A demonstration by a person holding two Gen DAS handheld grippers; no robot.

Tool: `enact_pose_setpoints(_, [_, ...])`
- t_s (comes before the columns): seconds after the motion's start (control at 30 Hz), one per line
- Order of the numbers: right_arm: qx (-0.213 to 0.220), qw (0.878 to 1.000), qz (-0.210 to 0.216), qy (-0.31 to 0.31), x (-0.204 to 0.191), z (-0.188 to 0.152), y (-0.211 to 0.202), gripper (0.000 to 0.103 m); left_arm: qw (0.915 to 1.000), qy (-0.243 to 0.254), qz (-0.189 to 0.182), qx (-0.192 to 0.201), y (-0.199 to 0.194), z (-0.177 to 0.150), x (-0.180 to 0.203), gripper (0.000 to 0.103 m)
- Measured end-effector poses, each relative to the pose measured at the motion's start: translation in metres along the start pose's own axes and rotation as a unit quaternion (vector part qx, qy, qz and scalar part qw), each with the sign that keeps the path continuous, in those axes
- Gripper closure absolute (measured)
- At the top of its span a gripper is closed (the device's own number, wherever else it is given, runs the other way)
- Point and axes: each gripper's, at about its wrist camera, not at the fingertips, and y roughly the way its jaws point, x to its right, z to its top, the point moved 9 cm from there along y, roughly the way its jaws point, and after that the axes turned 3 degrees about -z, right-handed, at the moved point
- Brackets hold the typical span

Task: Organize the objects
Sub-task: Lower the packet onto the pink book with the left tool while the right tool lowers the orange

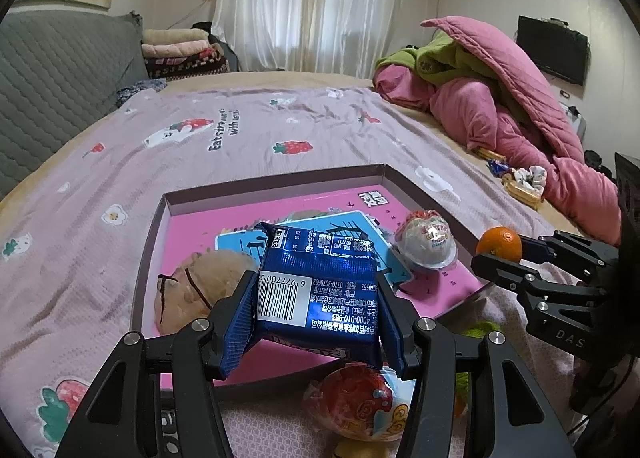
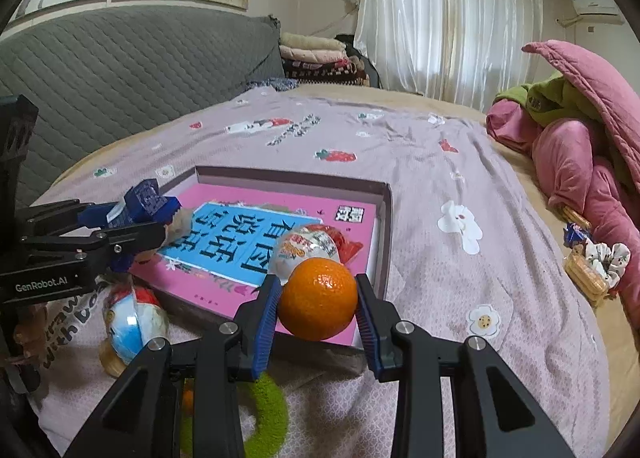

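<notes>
Both grippers carry loads over the tray's [image 1: 384, 174] near edge, left gripper [image 1: 316, 322] pinching the blue packet [image 1: 320, 282], right gripper [image 2: 318, 310] pinching the orange [image 2: 318, 300], so we can set them inside.

left gripper [image 1: 316, 322]: black linkage, blue ribbed pads, silver screws | right gripper [image 2: 319, 312]: same, "DAS" marking

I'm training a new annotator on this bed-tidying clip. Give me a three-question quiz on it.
1. True or false: the left gripper holds a blue snack packet.
2. What does the right gripper hold?
3. Inside the box lid, a wrapped toy egg lies: A) near its right edge B) at its far left corner.

Key: 1 true; 2 an orange; 3 A.
</notes>
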Motion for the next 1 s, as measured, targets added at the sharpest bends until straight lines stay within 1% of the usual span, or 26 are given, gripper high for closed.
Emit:
enact_pose_setpoints(0.57, [-0.027,1.0,0.005,-0.002,-0.002,-0.005,0.022,0.065,0.9999,0.002,-0.001,-0.014,0.02,-0.003,-0.001,0.046])
enact_pose_setpoints(1.0, [-0.033,0.999,0.006,-0.022,-0.008,-0.003,0.038,0.065,0.9997,0.006,0.002,-0.024,0.035,-0.005,-0.001,0.046])
